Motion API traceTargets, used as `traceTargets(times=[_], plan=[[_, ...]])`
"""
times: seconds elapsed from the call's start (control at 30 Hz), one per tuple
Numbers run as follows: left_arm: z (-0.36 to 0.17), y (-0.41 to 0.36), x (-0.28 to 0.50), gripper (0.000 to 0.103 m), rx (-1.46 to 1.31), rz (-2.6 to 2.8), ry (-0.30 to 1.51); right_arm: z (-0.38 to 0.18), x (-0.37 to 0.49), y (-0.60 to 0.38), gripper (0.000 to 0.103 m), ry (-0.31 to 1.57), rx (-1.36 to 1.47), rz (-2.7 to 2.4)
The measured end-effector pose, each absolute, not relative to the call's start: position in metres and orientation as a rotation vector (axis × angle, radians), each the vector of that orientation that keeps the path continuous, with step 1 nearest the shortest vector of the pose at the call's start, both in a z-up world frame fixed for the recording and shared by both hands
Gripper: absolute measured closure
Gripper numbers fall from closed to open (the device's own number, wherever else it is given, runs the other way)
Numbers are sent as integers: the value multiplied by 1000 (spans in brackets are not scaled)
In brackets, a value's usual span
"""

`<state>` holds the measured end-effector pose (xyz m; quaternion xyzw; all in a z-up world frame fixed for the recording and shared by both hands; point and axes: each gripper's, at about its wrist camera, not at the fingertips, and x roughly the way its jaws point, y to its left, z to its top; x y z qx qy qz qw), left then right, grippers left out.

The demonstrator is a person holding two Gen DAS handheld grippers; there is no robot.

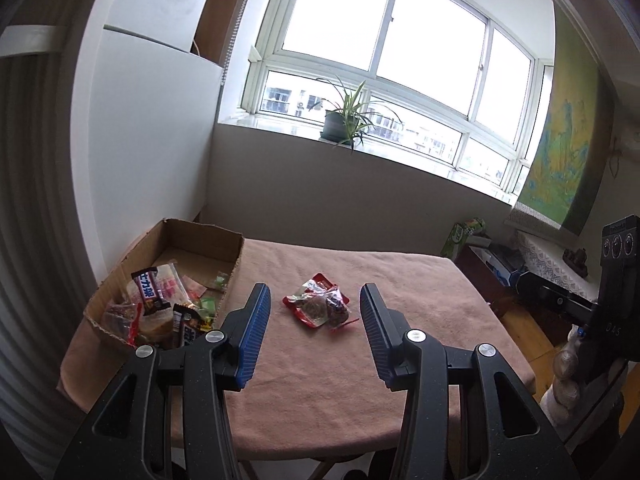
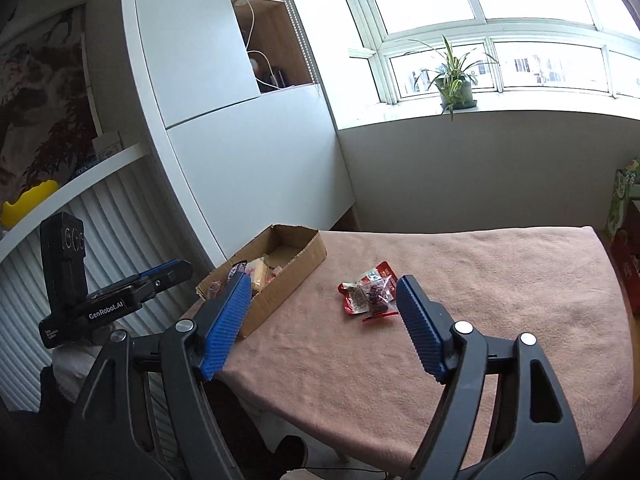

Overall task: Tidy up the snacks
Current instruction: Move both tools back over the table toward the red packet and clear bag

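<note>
A small pile of snack packets [image 1: 320, 306], red and clear wrappers, lies on the pink cloth of the table [image 1: 400, 288]. It also shows in the right wrist view [image 2: 370, 294]. A cardboard box [image 1: 236, 258] at the table's left holds several snacks, among them a dark chocolate bar [image 1: 150, 292]; the box shows in the right wrist view too [image 2: 296, 268]. My left gripper [image 1: 314, 300] is open and empty, held above the near side of the table with the pile between its fingers' line of sight. My right gripper [image 2: 324, 292] is open and empty, also short of the pile.
A white cabinet [image 2: 248, 152] stands behind the box. A potted plant [image 1: 340, 122] sits on the windowsill. Boxes and low furniture [image 1: 492, 256] stand right of the table. The left gripper's body [image 2: 100, 296] shows at the left of the right wrist view.
</note>
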<state>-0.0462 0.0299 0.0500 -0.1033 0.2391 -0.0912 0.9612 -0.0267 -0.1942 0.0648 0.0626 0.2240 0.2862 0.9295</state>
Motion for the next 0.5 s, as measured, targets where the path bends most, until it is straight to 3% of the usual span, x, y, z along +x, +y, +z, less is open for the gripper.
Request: traceTargets(times=[0.07, 0.5], plan=[[50, 30, -50, 58, -215, -183, 484, 60, -31, -197, 10, 461, 133, 586], [45, 30, -58, 58, -236, -192, 487, 49, -37, -208, 10, 503, 195, 565]])
